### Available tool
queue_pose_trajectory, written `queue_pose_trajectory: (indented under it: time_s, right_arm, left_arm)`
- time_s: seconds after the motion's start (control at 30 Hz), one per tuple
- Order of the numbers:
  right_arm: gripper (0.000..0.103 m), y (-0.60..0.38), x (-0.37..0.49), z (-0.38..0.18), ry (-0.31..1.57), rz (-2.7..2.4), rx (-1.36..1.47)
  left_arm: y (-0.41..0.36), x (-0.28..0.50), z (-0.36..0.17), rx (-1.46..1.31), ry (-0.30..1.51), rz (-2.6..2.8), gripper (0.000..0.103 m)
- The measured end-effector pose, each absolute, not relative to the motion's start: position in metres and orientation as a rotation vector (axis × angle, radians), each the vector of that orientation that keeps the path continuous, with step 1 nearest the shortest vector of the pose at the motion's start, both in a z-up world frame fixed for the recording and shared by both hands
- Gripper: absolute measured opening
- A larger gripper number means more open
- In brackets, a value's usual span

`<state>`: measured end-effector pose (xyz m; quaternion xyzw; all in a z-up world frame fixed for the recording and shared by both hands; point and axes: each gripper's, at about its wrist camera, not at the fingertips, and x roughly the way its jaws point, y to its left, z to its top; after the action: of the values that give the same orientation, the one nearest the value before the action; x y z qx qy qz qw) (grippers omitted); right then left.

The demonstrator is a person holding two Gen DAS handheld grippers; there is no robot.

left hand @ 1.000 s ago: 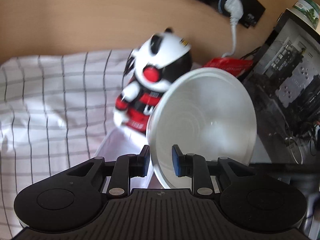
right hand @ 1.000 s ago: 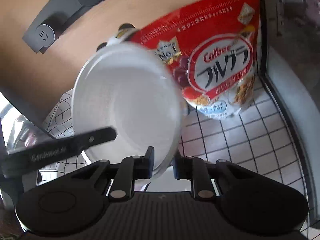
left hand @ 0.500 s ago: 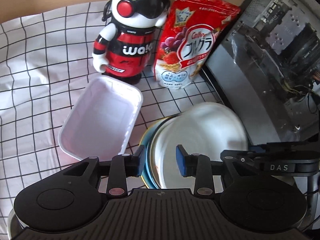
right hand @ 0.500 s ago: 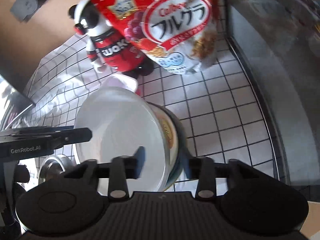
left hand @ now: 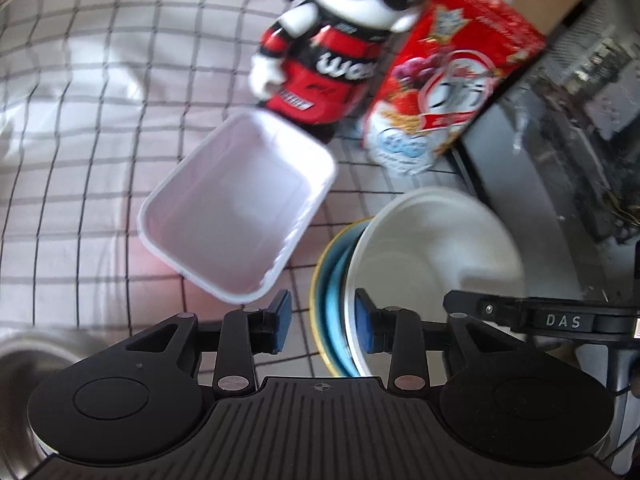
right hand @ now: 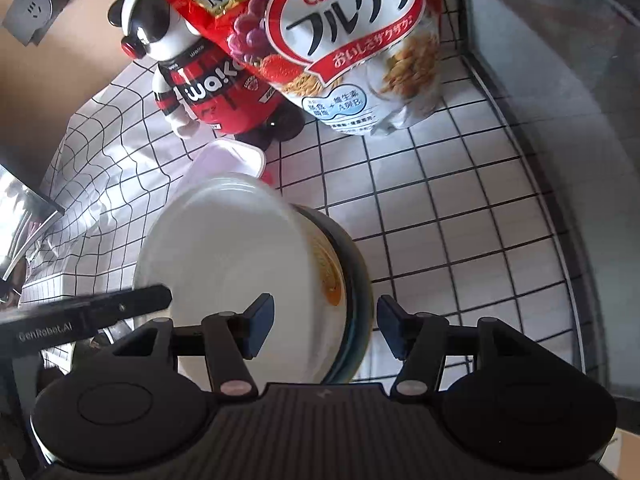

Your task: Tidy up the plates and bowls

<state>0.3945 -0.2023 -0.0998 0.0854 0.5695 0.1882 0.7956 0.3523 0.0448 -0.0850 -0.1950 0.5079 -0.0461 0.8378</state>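
Note:
A white bowl rests on a stack of plates with blue and yellow rims on the checked cloth. My left gripper is open, its fingers standing either side of the near rims of the stack, not gripping. In the right wrist view the white bowl sits on the dark-rimmed plate stack. My right gripper is open wide around the near edge of bowl and stack. A white rectangular tray lies left of the stack.
A red, black and white robot toy and a red Calbee cereal bag stand behind the stack. A dark computer case is at the right. A steel bowl sits near left.
The white bowl went from held up by both grippers to resting on the plate stack. Both grippers have opened and let go of it.

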Motion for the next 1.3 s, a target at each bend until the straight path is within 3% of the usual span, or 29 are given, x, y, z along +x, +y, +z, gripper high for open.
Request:
queue_pose_trajectory:
  time_s: [0.47, 0.6, 1.3]
  right_arm:
    - [0.055, -0.194, 0.41, -0.139, 1.268, 0.552, 0.153]
    - [0.056, -0.196, 0.41, -0.144, 1.285, 0.599, 0.157]
    - [0.059, -0.181, 0.386, -0.146, 1.316, 0.648, 0.14]
  left_arm:
    - [0.011, 0.376, -0.093, -0.253, 1.192, 0.017, 0.039]
    - [0.004, 0.377, -0.098, -0.252, 1.224, 0.006, 0.033]
    - [0.004, 0.357, -0.097, -0.25, 1.21, 0.048, 0.035]
